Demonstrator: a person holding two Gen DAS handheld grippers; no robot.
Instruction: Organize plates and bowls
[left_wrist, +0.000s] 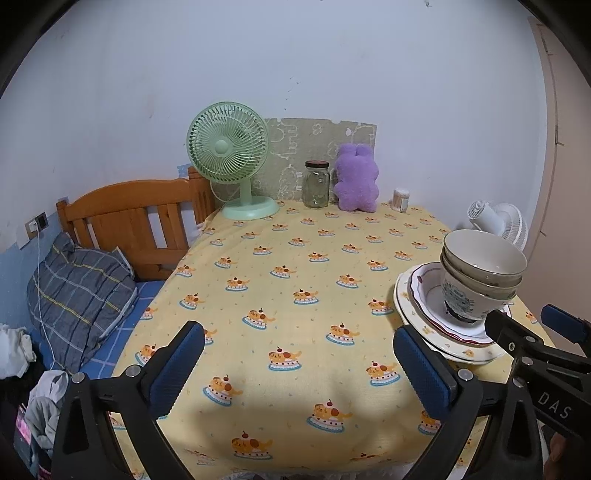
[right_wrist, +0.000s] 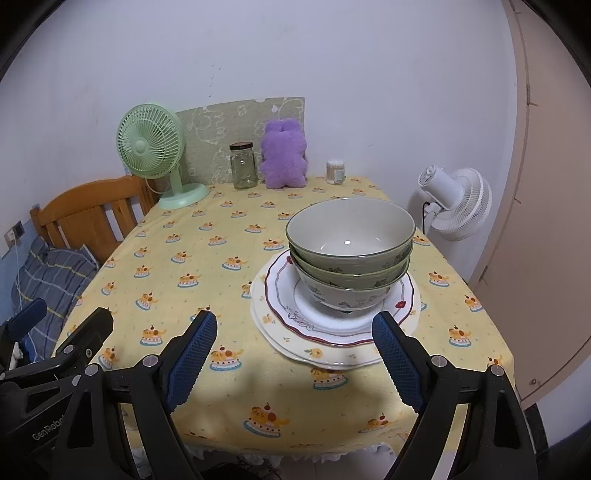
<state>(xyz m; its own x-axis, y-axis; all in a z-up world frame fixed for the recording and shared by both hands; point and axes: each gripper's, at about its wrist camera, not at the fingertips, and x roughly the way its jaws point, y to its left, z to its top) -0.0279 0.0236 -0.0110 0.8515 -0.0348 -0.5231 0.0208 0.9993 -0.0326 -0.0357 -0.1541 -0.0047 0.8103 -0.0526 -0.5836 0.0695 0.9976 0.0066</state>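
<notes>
The bowls are nested in one stack, and the stack is set on the plates, which are piled on the bench near its front edge. All other places are given from this pile. Far behind it, along the back edge of the bench, a row is formed: a fan at the left, then a jar, then a plush toy, then a small container straight behind the pile. A board is propped against the wall behind jar and toy. To the right of the pile, beyond the bench, a second fan is placed. To the left, a bed with a pillow is found. The left gripper and right gripper are held open before the pile.
</notes>
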